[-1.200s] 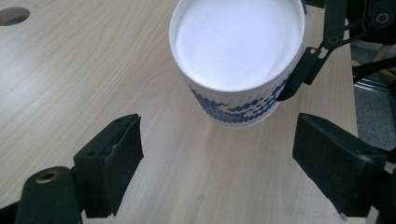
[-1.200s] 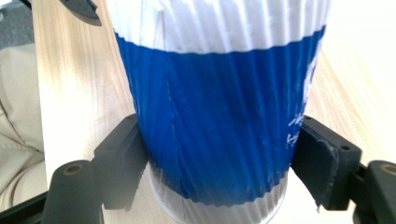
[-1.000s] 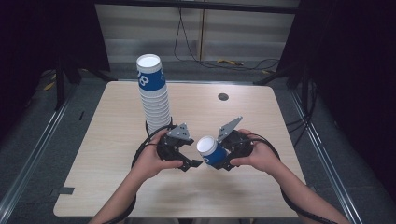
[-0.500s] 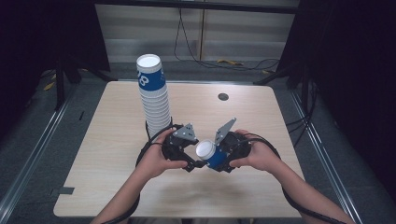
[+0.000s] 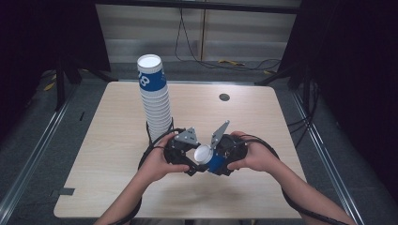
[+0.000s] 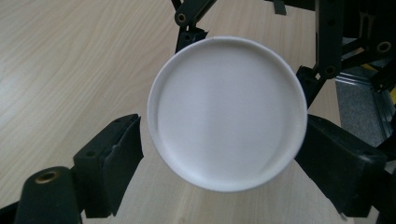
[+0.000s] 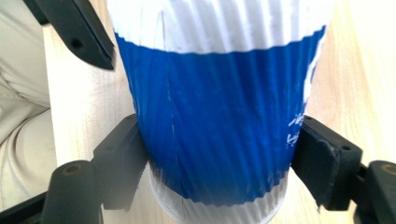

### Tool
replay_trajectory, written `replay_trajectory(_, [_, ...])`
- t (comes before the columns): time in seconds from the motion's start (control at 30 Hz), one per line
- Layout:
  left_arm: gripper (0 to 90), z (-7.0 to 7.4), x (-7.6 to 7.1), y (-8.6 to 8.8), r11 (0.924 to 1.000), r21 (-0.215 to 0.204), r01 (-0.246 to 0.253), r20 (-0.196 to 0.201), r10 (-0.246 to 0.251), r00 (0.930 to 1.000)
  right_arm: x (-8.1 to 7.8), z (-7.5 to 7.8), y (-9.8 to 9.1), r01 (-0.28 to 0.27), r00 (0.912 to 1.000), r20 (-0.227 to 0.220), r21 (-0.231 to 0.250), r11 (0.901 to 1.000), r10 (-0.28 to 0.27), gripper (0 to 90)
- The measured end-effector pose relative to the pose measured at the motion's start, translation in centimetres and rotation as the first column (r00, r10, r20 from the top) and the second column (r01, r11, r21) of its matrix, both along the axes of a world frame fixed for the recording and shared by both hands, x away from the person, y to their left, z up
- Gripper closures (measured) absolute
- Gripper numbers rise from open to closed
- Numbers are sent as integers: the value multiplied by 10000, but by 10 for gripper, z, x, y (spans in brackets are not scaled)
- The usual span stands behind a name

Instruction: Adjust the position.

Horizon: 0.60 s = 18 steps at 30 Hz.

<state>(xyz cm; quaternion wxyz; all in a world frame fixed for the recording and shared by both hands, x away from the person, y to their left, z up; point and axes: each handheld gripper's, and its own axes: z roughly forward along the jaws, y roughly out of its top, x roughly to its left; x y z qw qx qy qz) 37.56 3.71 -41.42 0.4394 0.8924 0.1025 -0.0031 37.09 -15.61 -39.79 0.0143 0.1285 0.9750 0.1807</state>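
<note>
A blue and white ribbed paper cup (image 5: 212, 160) lies sideways just above the table, held between both hands. My right gripper (image 5: 217, 164) is shut on it: in the right gripper view its pads press both sides of the cup (image 7: 219, 116) near the base. My left gripper (image 5: 195, 161) faces the cup's white mouth (image 6: 227, 112). Its jaws stand open around the rim, with a gap on the left side and the right jaw at the rim. A tall stack of like cups (image 5: 155, 98) stands upright just behind the hands.
The light wooden table (image 5: 117, 187) has a small dark round spot (image 5: 224, 97) at the back right. Cables trail from both grippers over the table. A dark floor with metal rails surrounds the table.
The two hands have come together. The cup in the right gripper moved left until its mouth sat between the left gripper's jaws.
</note>
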Motion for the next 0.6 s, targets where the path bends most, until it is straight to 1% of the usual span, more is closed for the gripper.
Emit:
replay_trajectory(0.07, [158, 0, 1, -3, 9999, -3, 103, 68, -103, 9999, 0, -1, 2, -102, 9999, 48, 47, 9999, 101, 236])
replay_trajectory(0.13, [159, 0, 1, -4, 10000, -77, 47, 52, -47, 10000, 0, -1, 2, -101, 9999, 48, 60, 9999, 101, 236])
replay_trajectory(0.17, [159, 1, 1, -5, 10000, 19, 75, 79, -75, 9999, 0, -1, 3, -91, 10000, 37, 92, 9999, 91, 236])
replay_trajectory(0.2, [158, 1, 1, -6, 9999, -101, 98, 33, -98, 9999, 1, -1, 4, -148, 9999, 26, 96, 9998, 148, 235])
replay_trajectory(0.3, [159, 2, 1, -8, 9999, -68, 108, 22, -108, 9999, 1, -1, 4, -269, 9996, 31, 156, 9995, 269, 235])
replay_trajectory(0.33, [160, 0, 1, -9, 9997, -233, 85, -85, -87, 9999, 1, -2, 5, -263, 9996, -30, 183, 9995, 264, 235])
replay_trajectory(0.4, [161, 0, 1, -9, 9997, -228, 112, -81, -114, 9999, 1, -2, 5, -308, 9995, 14, 172, 9994, 307, 234])
replay_trajectory(0.43, [175, -1, 2, -10, 9996, -156, 227, -66, -228, 9997, 1, -3, 6, -365, 9993, -17, 168, 9992, 365, 234])
replay_trajectory(0.5, [193, -2, 2, -10, 9995, -147, 269, -89, -271, 9996, 0, -3, 6, -371, 9993, -25, 177, 9992, 371, 234])
replay_trajectory(0.53, [193, -3, 3, -11, 9992, -253, 307, -165, -311, 9994, 0, -3, 6, -338, 9994, -77, 173, 9993, 339, 234])
replay_trajectory(0.6, [248, -3, 2, -11, 9985, -328, 438, -205, -445, 9988, 0, -1, 6, -393, 9992, 20, 230, 9990, 393, 234])
